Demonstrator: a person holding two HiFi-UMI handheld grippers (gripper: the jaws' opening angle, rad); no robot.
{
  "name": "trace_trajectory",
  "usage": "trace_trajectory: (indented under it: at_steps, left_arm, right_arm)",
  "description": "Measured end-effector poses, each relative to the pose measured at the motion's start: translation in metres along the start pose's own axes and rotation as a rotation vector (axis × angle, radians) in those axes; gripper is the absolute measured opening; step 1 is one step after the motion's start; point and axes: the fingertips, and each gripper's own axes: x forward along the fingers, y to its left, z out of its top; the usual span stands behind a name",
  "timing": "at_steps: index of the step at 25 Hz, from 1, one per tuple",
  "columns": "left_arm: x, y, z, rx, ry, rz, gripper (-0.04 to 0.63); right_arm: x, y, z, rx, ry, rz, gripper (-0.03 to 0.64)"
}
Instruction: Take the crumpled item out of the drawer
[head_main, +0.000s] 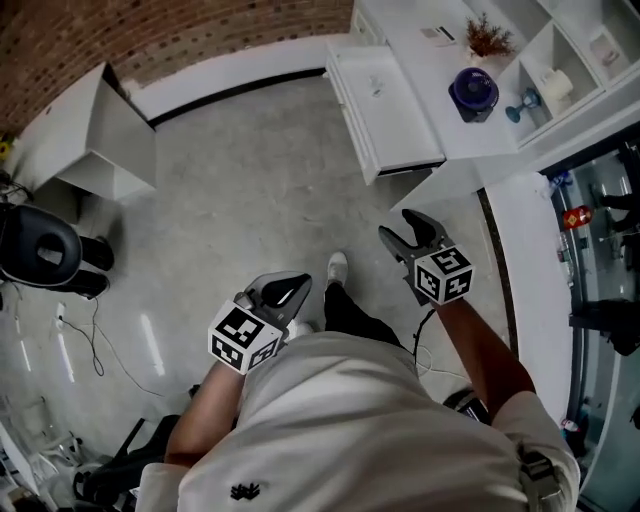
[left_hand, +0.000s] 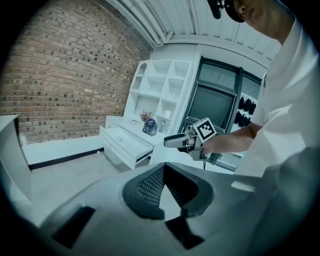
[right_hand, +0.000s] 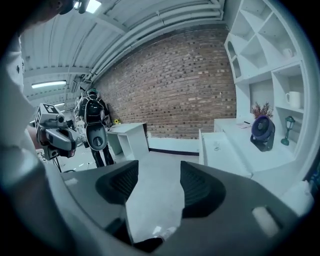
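Both grippers held low in front of the body, well short of the furniture.

R gripper (head_main: 398, 226): jaws wide apart, nothing between them, only floor seen through the gap. L gripper (head_main: 290, 288): tips together, empty.

Drawer (head_main: 400, 130) is pulled open, ahead of the R gripper and off to the right of where its jaws aim; well apart. A small pale thing (head_main: 375, 86) lies inside toward the far end. Prob. the crumpled item, but too small to confirm.

R gripper is clearly nearer than L. Judgement: reach w/ R, swing its aim rightward, then forward and down into the drawer. The drawer's long side runs away from the gripper, so enter over the near end.
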Motion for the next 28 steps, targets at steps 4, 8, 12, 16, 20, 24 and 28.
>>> trace_trajectory:
  at_steps: [4, 8, 12, 16, 20, 24, 28]
  left_arm:
    - [0.040, 0.038, 0.040, 0.016, 0.019, 0.006, 0.006]
    - [0.085, 0.074, 0.078, 0.027, 0.028, 0.020, 0.006]
    - [0.127, 0.102, 0.111, 0.032, 0.014, 0.032, 0.006]
    - [0.158, 0.119, 0.131, 0.034, 0.027, 0.014, 0.006]
    - [0.177, 0.146, 0.147, 0.029, 0.033, -0.002, 0.006]
    - [0.198, 0.187, 0.164, 0.038, 0.029, -0.021, 0.006]
    - [0.220, 0.231, 0.185, 0.047, 0.035, -0.061, 0.006]
  right_arm:
    - [0.040, -0.061, 0.025, 0.003, 0.004, -0.009, 0.275]
    - [0.074, -0.119, 0.047, 0.005, 0.010, -0.015, 0.271]
    - [0.104, -0.172, 0.062, 0.007, 0.016, -0.026, 0.270]
    - [0.132, -0.211, 0.069, 0.000, 0.041, -0.037, 0.273]
    - [0.169, -0.239, 0.073, 0.005, 0.068, -0.054, 0.273]
    - [0.210, -0.271, 0.072, 0.016, 0.102, -0.096, 0.275]
    - [0.247, -0.304, 0.069, 0.031, 0.141, -0.153, 0.275]
